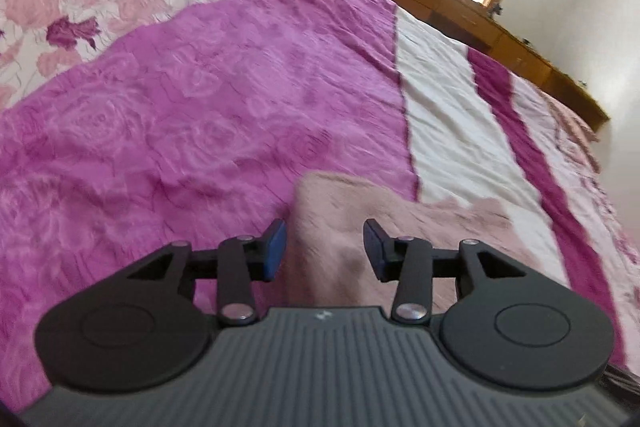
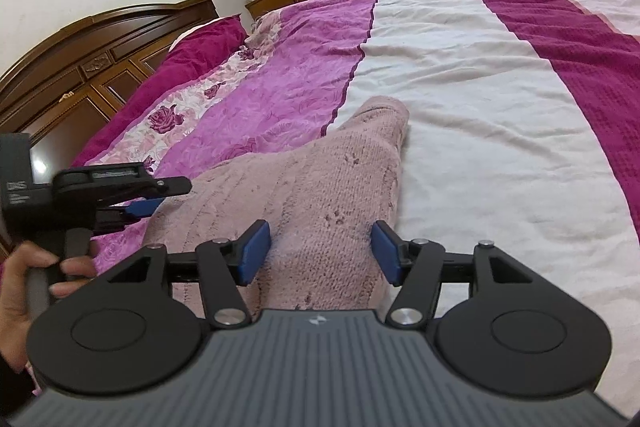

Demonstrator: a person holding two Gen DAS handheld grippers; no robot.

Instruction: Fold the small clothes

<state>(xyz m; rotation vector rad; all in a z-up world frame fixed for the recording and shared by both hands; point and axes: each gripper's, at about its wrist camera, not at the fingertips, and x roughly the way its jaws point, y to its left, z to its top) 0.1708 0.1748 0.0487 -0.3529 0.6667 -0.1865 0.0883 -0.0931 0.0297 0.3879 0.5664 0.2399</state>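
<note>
My left hand (image 2: 36, 279): at 9 o'clock in the right view, gripping the handle.
My left gripper (image 1: 324, 251): jaws spread, pinching nothing; cloth lies between them.
Pink knitted garment (image 2: 320, 195): on the bed (image 2: 480, 87), running toward 12 o'clock.
My right gripper (image 2: 320, 253): jaws spread either side of the knit, not pressing.

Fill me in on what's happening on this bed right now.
A person is folding a small pink knit garment on a bed covered with a magenta-and-white bedspread, holding a two-finger gripper in each hand. The right gripper sits over the near part of the garment with its jaws open, the cloth between the pads but not pinched. The left gripper is also open over the garment's left side. The garment lies partly bunched, with a narrow end pointing away across the bed.
</note>
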